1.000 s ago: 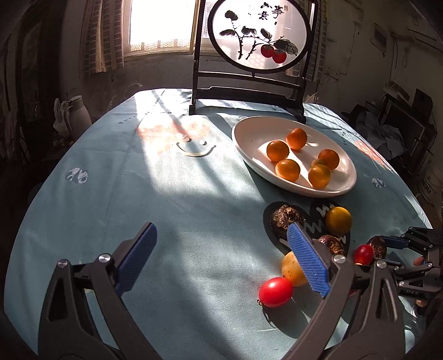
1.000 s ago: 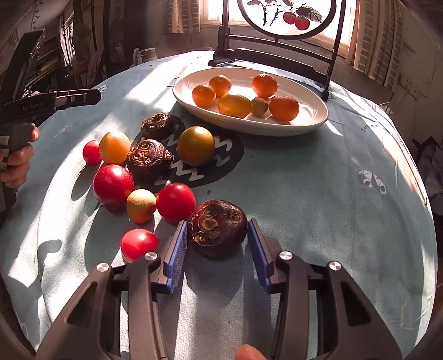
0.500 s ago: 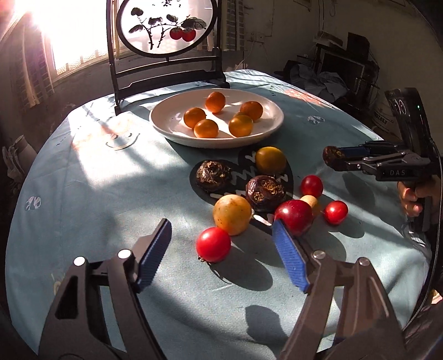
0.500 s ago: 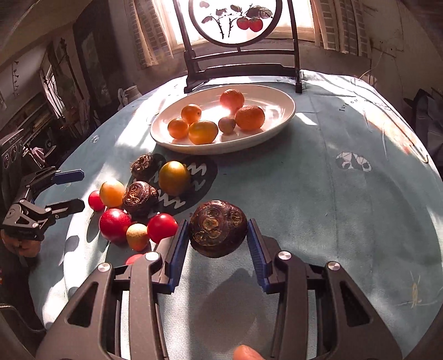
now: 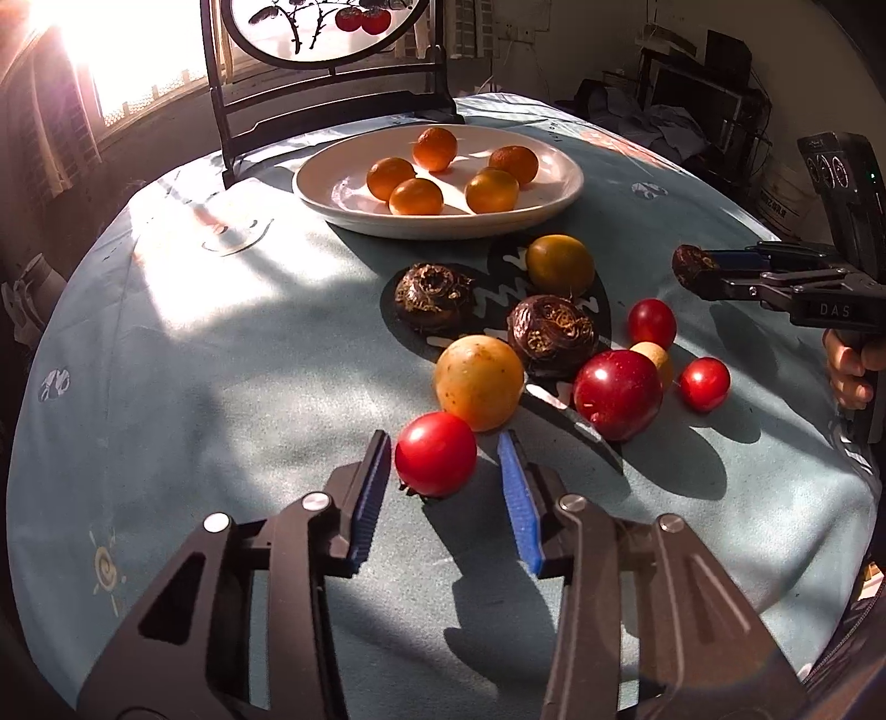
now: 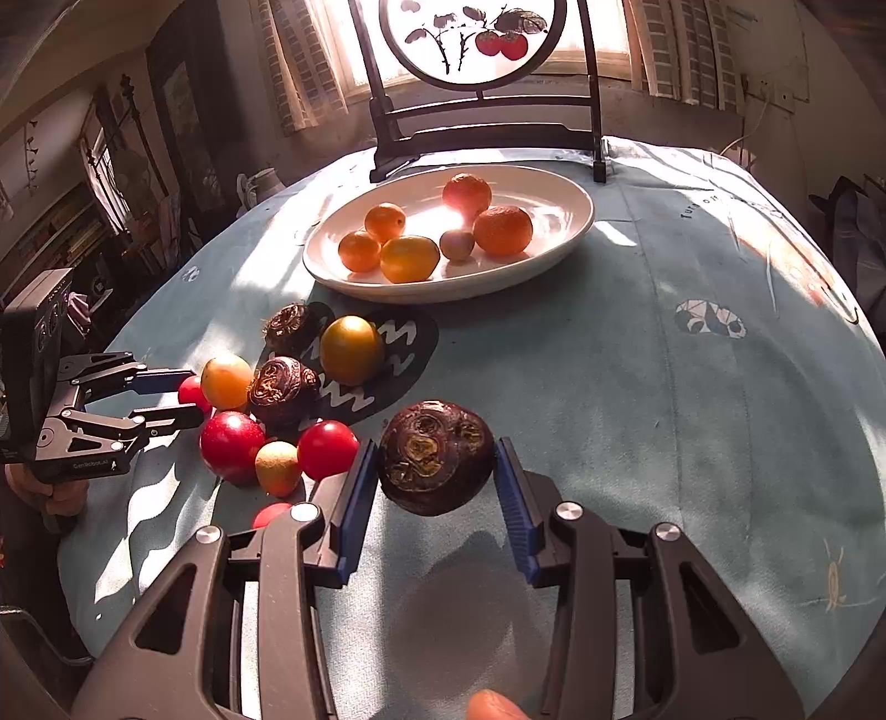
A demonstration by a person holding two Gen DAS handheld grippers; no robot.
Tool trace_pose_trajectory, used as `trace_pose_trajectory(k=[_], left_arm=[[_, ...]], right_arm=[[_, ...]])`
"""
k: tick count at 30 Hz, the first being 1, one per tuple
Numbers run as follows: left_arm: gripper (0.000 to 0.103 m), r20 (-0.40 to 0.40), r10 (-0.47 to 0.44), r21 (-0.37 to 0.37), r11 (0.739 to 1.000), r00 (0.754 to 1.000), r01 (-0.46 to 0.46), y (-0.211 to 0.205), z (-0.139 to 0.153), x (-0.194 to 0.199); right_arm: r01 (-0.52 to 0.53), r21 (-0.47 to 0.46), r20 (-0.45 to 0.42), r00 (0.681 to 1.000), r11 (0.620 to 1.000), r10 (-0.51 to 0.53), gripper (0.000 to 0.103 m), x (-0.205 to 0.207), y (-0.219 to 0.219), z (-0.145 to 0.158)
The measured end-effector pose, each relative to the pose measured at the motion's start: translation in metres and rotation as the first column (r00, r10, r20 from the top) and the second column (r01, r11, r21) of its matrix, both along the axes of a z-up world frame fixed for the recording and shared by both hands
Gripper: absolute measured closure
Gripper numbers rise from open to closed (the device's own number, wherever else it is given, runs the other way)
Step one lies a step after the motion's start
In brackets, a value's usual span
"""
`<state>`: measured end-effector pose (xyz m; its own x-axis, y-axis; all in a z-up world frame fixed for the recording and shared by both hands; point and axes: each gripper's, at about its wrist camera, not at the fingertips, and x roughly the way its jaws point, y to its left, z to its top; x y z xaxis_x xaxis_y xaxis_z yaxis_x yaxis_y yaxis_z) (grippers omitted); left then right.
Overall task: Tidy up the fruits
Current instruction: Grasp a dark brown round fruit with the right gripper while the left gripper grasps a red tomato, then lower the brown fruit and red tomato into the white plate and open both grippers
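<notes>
My left gripper (image 5: 443,476) is open around a small red tomato (image 5: 436,454) on the blue tablecloth; the pads are close to it, with a gap on the right side. My right gripper (image 6: 437,471) is shut on a dark brown water chestnut (image 6: 436,457) and holds it above the cloth; it also shows in the left wrist view (image 5: 692,266). Loose fruit lies around a dark heart-shaped mat (image 5: 493,302): two dark chestnuts, yellow and orange fruits, a red apple (image 5: 617,394), small red tomatoes. A white oval plate (image 5: 554,210) holds several oranges.
A black-framed round screen with painted persimmons (image 6: 470,44) stands behind the plate at the table's far edge. The round table drops off at all sides. Furniture and clutter stand beyond the right edge in the left wrist view.
My left gripper has moved in on the small red tomato and narrowed around it. My right gripper has lifted the dark chestnut off the cloth and carried it up.
</notes>
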<state>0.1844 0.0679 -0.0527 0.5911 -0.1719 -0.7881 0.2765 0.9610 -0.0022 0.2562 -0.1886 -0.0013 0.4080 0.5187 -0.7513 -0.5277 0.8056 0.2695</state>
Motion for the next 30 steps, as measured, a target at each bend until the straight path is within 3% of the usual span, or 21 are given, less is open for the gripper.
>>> trace_pose_trajectory(k=[8, 18, 23, 26, 30], left_arm=[[0.072, -0.051, 0.014, -0.023, 1.000, 0.999, -0.015, 0.005, -0.006, 0.006], [0.073, -0.025, 0.024, -0.044, 0.999, 0.999, -0.025, 0.007, -0.001, 0.002], [0.073, 0.011, 0.009, -0.108, 0.994, 1.000, -0.008, 0.007, 0.010, -0.006], [0.073, 0.030, 0.003, -0.204, 0.979, 1.000, 0.003, 0.008, 0.023, 0.000], [0.073, 0.077, 0.078, -0.257, 0.965, 0.994, -0.056, 0.005, 0.047, 0.030]], right_arm=[[0.000, -0.003, -0.005, 1.000, 1.000, 0.000, 0.060, 0.001, 0.000, -0.001], [-0.022, 0.021, 0.006, 1.000, 1.000, 0.021, 0.060, -0.002, 0.001, 0.001], [-0.058, 0.072, 0.039, 0.998, 0.996, 0.055, 0.060, -0.007, 0.003, 0.009], [-0.071, 0.142, 0.045, 0.997, 0.987, 0.065, 0.060, -0.002, 0.008, 0.015], [-0.003, 0.212, 0.060, 0.998, 0.977, -0.010, 0.060, 0.026, 0.019, 0.024]])
